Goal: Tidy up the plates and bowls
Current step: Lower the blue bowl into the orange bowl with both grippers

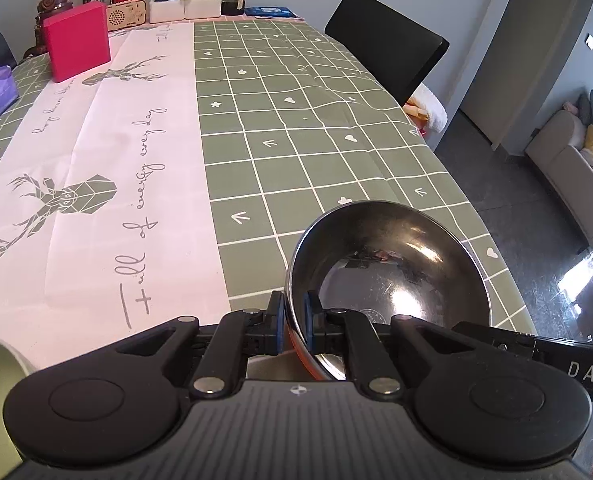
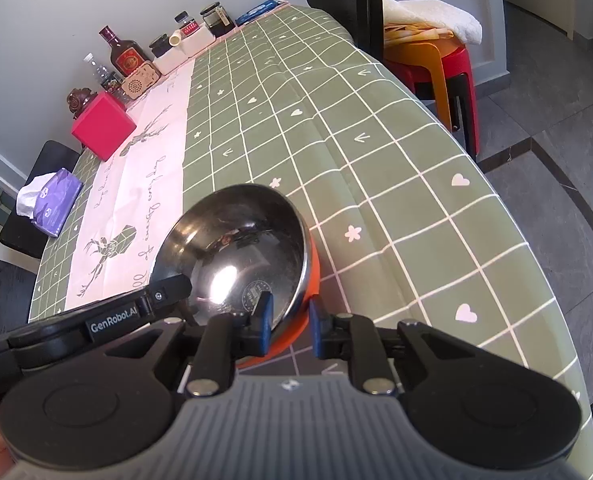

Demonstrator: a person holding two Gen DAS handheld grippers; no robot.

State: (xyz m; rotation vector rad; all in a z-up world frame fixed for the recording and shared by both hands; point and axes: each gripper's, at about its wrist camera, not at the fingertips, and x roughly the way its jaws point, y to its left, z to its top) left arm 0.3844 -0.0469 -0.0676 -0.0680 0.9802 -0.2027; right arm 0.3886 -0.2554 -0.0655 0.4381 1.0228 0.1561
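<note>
Left wrist view: the left gripper (image 1: 294, 322) has its fingers pinched on the rim of a shiny steel bowl (image 1: 392, 268) with an orange outside, at the desk (image 1: 296, 152) edge. Right wrist view: the right gripper (image 2: 290, 322) clamps the same bowl's (image 2: 236, 256) opposite rim, dark mirrored interior showing

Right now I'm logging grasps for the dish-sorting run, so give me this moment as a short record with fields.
held item: steel bowl with orange outside, empty
left gripper: fingers clamped on the bowl's rim, one inside, one outside
right gripper: fingers straddle the opposite rim, closed on it
bowl position: over the near right part of the green checked tablecloth
far end of table: pink box, bottles and jars by the wall
other dishes: pale rim at the left view's lower left edge, kind unclear
</note>
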